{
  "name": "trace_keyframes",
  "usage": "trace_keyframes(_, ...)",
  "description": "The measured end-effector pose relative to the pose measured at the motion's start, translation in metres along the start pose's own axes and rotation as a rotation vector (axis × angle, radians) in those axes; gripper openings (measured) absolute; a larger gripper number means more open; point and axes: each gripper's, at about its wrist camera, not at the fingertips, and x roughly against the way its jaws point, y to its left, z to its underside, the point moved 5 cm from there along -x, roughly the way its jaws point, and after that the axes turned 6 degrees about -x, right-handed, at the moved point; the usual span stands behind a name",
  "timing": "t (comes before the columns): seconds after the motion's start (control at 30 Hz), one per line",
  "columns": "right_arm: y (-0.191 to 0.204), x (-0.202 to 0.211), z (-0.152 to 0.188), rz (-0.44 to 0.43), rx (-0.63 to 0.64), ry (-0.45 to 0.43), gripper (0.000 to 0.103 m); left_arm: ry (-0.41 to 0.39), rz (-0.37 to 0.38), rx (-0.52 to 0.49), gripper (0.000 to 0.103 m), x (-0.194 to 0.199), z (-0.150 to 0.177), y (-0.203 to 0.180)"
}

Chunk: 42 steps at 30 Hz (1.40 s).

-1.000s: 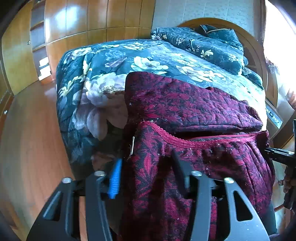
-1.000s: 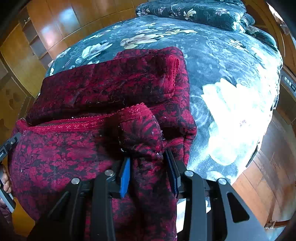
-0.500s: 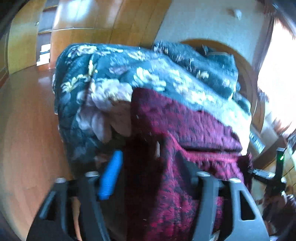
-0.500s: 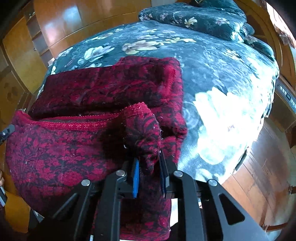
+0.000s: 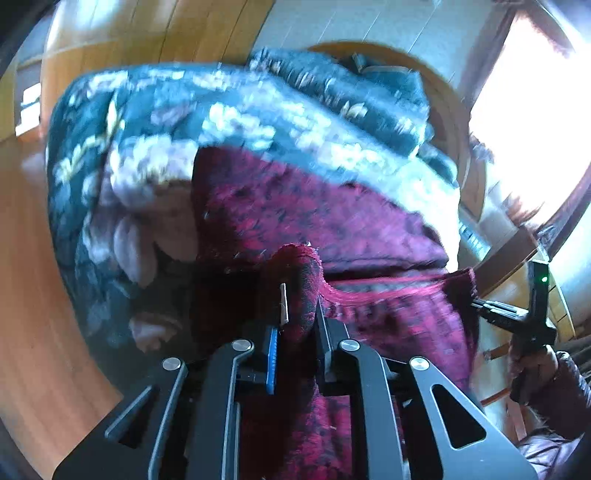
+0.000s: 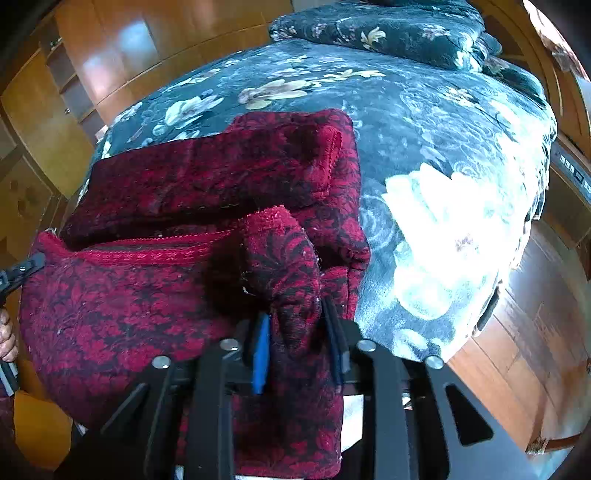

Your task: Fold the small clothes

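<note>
The red garment (image 6: 155,295) — dark floral knit with a ribbed hem — lies partly folded at the near edge of the bed (image 6: 424,122), on its blue flowered cover, with the near part hanging over the side. The left claw (image 5: 295,332) has just been closing and now pinches a bunched corner of the hem between its pads. The right claw (image 6: 295,332) is clamped narrow on the opposite corner — both raised slightly off the bed.

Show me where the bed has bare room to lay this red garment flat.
Free: the floral bedspread to the right of the red garment, up to the pillow. Crowded: the near left corner, where the garment lies bunched with the left gripper and the right gripper clamping its waistband.
</note>
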Motion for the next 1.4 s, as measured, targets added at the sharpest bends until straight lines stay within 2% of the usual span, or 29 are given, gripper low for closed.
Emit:
trace_keyframes(0.03, 0.001, 0.004, 0.0, 0.0, 0.009, -0.006, 0.015, -0.055, -0.002, 0.013, 0.013, 0.02, -0.002, -0.001)
trace_keyframes(0.1, 0.003, 0.026, -0.001, -0.028, 0.03, -0.04, 0.014, -0.11, -0.02, 0.035, 0.013, 0.041, -0.002, 0.003)
trace_keyframes(0.17, 0.002, 0.044, -0.002, -0.047, 0.047, -0.069, 0.013, -0.095, -0.046, 0.054, 0.013, 0.043, 0.006, 0.006)
trace_keyframes(0.27, 0.002, 0.036, 0.003, -0.044, 0.066, -0.032, 0.013, -0.09, -0.045, 0.028, 0.013, 0.044, 0.006, -0.006)
trace_keyframes(0.33, 0.006, 0.033, 0.001, -0.049, 0.068, -0.019, 0.013, -0.122, -0.037, 0.029, 0.013, 0.05, -0.008, -0.009)
trace_keyframes(0.4, 0.008, 0.041, -0.013, -0.09, 0.031, -0.048, 0.013, -0.149, -0.051, 0.021, 0.013, 0.051, -0.031, -0.006)
trace_keyframes(0.53, 0.006, 0.049, -0.057, -0.143, -0.042, -0.11, 0.013, -0.153, -0.103, -0.002, 0.013, 0.033, -0.071, 0.0)
trace_keyframes(0.73, 0.013, 0.021, -0.116, -0.09, -0.049, -0.13, 0.013, -0.108, -0.188, 0.046, 0.013, -0.02, -0.116, 0.029)
trace_keyframes(0.97, 0.015, -0.021, -0.162, -0.024, -0.083, -0.14, 0.013, -0.072, -0.28, 0.065, 0.013, -0.066, -0.14, 0.052)
trace_keyframes(1.17, 0.007, -0.06, -0.181, 0.037, -0.104, -0.11, 0.013, -0.017, -0.341, 0.076, 0.013, -0.107, -0.147, 0.069)
trace_keyframes(1.3, -0.004, -0.087, -0.182, 0.077, -0.125, -0.071, 0.013, 0.079, -0.4, 0.109, 0.017, -0.143, -0.136, 0.09)
trace_keyframes(1.33, -0.006, -0.093, -0.181, 0.086, -0.129, -0.059, 0.014, 0.103, -0.43, 0.102, 0.022, -0.152, -0.132, 0.095)
trace_keyframes(1.4, -0.009, -0.108, -0.179, 0.113, -0.122, -0.034, 0.014, 0.132, -0.459, 0.086, 0.023, -0.162, -0.125, 0.099)
